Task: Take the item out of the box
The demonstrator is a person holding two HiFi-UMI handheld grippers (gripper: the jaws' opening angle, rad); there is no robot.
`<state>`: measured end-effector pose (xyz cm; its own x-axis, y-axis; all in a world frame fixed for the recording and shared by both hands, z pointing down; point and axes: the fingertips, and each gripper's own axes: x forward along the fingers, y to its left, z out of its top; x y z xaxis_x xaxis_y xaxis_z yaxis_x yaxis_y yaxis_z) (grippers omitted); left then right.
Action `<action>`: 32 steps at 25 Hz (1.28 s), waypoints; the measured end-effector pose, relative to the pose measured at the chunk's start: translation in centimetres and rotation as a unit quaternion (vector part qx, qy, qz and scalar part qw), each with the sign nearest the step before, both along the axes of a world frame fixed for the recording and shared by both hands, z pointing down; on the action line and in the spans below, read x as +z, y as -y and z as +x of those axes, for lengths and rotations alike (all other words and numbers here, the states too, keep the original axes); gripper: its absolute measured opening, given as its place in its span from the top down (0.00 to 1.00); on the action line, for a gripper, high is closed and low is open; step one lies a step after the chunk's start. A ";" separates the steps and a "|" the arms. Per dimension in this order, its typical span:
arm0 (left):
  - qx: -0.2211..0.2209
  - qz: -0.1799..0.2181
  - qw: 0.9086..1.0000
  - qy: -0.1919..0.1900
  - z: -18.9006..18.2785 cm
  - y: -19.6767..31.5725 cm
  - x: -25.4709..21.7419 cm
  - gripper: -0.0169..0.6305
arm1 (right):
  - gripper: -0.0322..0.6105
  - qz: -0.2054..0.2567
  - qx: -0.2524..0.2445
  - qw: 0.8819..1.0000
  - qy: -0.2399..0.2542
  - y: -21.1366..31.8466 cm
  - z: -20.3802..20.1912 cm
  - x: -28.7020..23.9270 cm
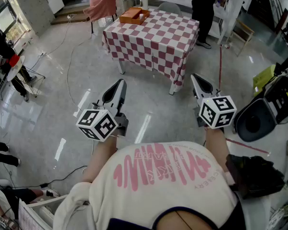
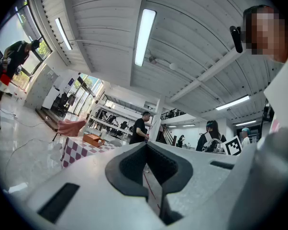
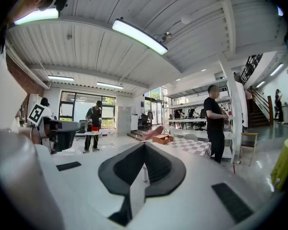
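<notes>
Head view shows open floor between the checkered table (image 1: 153, 35) and the closed, empty left gripper (image 1: 121, 82) and right gripper (image 1: 194, 76); the box (image 1: 133, 15), perhaps open-topped, sits at the table's far corner.

Head cam looked steeply down over the person's shoulders, checkered desk (image 1: 153, 37) far ahead. Cams on left tool (image 1: 120, 83) and right tool (image 1: 194, 77) sat just behind the jaws, tilted up (mostly ceiling). All three caught that desk.

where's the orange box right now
In the head view the orange box sits at top centre, near the far edge of the checkered table, to the left of a person in black standing beside the table.
</notes>
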<state>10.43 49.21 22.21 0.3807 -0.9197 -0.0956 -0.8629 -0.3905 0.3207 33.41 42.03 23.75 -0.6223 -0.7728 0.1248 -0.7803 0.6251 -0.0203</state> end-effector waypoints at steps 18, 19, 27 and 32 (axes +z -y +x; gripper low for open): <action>-0.010 -0.012 1.000 -0.008 -3.1 -0.9 1.4 0.96 | 0.94 -0.019 0.012 1.000 -0.012 -0.5 -1.6 1.7; -0.012 -0.014 1.000 -0.012 -3.6 -1.0 1.7 0.96 | 0.94 -0.024 0.011 1.000 -0.009 -0.5 -2.0 2.0; -0.020 -0.019 1.000 -0.015 -8.5 -1.3 2.7 0.96 | 0.94 -0.044 -0.010 0.999 0.004 -0.2 -7.2 3.7; -0.018 -0.011 1.000 -0.018 -11.2 -1.7 3.1 0.96 | 0.94 -0.040 -0.012 0.999 -0.002 -0.2 -10.1 4.4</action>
